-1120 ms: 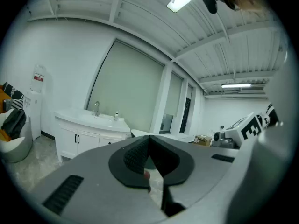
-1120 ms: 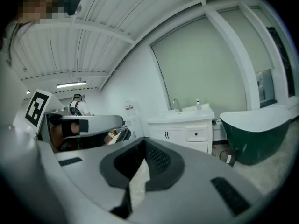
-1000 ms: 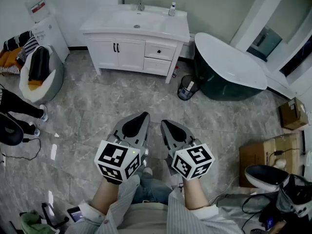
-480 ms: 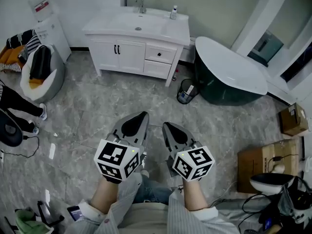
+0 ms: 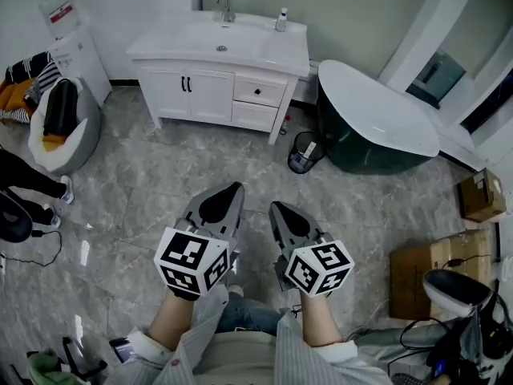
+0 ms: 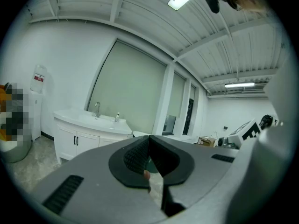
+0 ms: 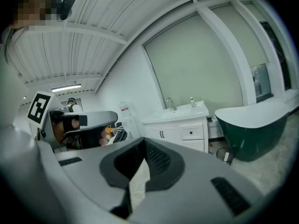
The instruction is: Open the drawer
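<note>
Two clenched claws and one far-off cabinet; head view, items by size.

(a) Tub (image 5: 377,119), dark green, at 1 o'clock.
(b) Sink cabinet (image 5: 216,46), white, at 11 o'clock, well apart from both grippers.
(c) Left gripper (image 5: 231,191) and right gripper (image 5: 276,208), side by side at centre, pointing to 12. Each gripper view shows its jaws pressed together w/ nothing between.
(d) Top drawer (image 5: 268,93), the task's thing, in the cabinet's right half, shut. A second drawer (image 5: 255,115) sits below it, also shut.
(e) Bin (image 5: 302,151), on the floor (image 5: 160,183) btwn cabinet and tub.
(f) Knob (image 5: 258,91), a dark dot on the top drawer.

Change vs. a second ago: cabinet and bin sit a touch lower in frame, while the grippers keep their spot. The person (image 5: 240,359) is prob. walking toward the cabinet.

Meaning: approach phase only, w/ no contact yet. A claw must be released before it can take the knob.
</note>
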{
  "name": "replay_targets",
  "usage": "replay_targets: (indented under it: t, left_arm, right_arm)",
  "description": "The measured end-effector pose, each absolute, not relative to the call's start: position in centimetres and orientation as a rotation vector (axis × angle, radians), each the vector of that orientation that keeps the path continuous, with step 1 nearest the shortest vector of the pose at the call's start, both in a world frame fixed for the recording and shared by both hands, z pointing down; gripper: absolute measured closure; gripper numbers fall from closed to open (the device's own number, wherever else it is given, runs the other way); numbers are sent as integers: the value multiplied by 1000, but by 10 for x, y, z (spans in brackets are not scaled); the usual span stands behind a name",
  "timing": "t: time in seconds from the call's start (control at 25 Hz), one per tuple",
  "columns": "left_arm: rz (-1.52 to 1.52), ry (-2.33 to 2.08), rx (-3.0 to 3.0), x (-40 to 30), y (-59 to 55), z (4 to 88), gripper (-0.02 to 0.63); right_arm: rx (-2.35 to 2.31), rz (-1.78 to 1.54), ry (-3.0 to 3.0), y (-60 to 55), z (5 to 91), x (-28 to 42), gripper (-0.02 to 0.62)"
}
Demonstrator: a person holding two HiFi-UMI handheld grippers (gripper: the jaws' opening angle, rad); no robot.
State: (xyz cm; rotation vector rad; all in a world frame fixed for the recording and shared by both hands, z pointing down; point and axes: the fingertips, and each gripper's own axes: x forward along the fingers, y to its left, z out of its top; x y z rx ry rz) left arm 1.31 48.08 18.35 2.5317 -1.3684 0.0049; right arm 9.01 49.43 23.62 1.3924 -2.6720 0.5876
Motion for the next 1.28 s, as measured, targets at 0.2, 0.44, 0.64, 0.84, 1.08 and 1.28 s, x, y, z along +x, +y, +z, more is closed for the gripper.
replay_targets:
  t: [0.2, 0.44, 0.64, 0.84, 1.08, 1.28]
  left_arm:
    - [17, -1357, 2542, 9, 436, 184, 589]
    - [41, -1311, 2567, 1, 372, 181, 589]
    - [50, -1298, 2564, -18, 320, 182, 589]
    - [54, -1290, 2574, -36, 276, 183, 589]
    - [69, -1256, 2604, -48, 230, 183, 589]
    - [95, -1231, 2608, -59, 201, 189, 589]
  right_arm:
    - [1407, 629, -2647, 456, 244, 88, 589]
    - [1437, 673, -2619, 399, 248, 75, 589]
    - [1462, 692, -2610, 349, 249, 61, 589]
    - [1494, 707, -2608, 306, 249, 46, 588]
    - [1530, 703, -2596, 259, 250, 32, 589]
    - [1576, 717, -2574, 232, 251, 24, 588]
